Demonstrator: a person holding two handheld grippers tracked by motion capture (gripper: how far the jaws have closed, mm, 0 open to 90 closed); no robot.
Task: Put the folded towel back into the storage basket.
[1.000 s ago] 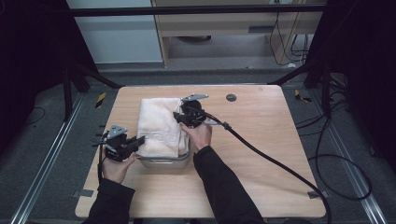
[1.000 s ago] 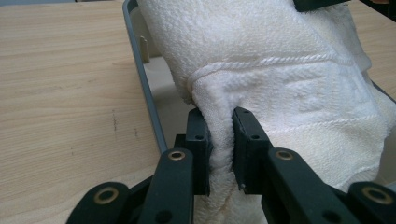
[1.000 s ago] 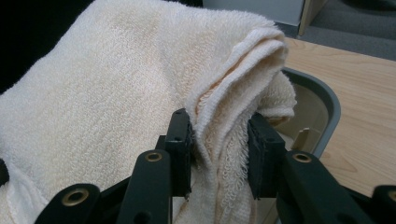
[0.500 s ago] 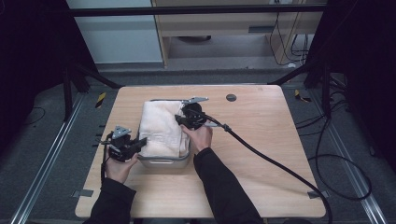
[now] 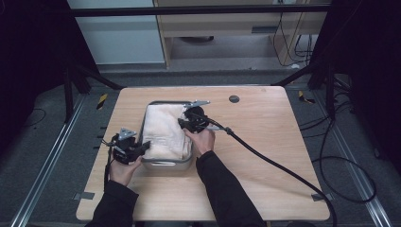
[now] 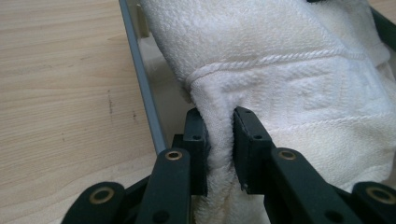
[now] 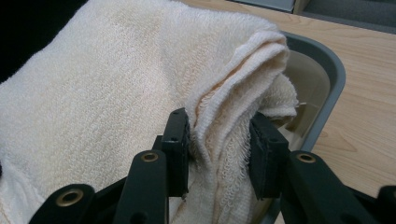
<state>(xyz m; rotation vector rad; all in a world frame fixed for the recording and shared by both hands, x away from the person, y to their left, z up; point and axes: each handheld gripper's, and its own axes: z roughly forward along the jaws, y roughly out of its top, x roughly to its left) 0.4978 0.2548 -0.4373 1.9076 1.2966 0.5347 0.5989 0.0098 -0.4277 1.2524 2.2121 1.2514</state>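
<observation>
A white terry towel (image 5: 163, 130) lies folded in a grey tray (image 5: 168, 164) at the middle of the wooden table. My left gripper (image 5: 143, 146) is at the tray's near left corner. In the left gripper view it (image 6: 219, 140) is shut on a bunched fold of the towel (image 6: 280, 70), just inside the tray rim (image 6: 140, 79). My right gripper (image 5: 182, 122) sits at the towel's right side. In the right gripper view it (image 7: 219, 149) pinches a thick layered edge of the towel (image 7: 102, 93) beside the tray's rounded corner (image 7: 334, 74).
A small dark disc (image 5: 234, 99) is set in the table (image 5: 265, 118) behind the tray. The right gripper's thick black cable (image 5: 274, 161) trails across the table to its right front edge. Bare wood (image 6: 60, 84) lies left of the tray.
The left gripper has slid right, in to the tray's corner and onto the towel. The right gripper has drawn slightly nearer to the person, still on the towel.
</observation>
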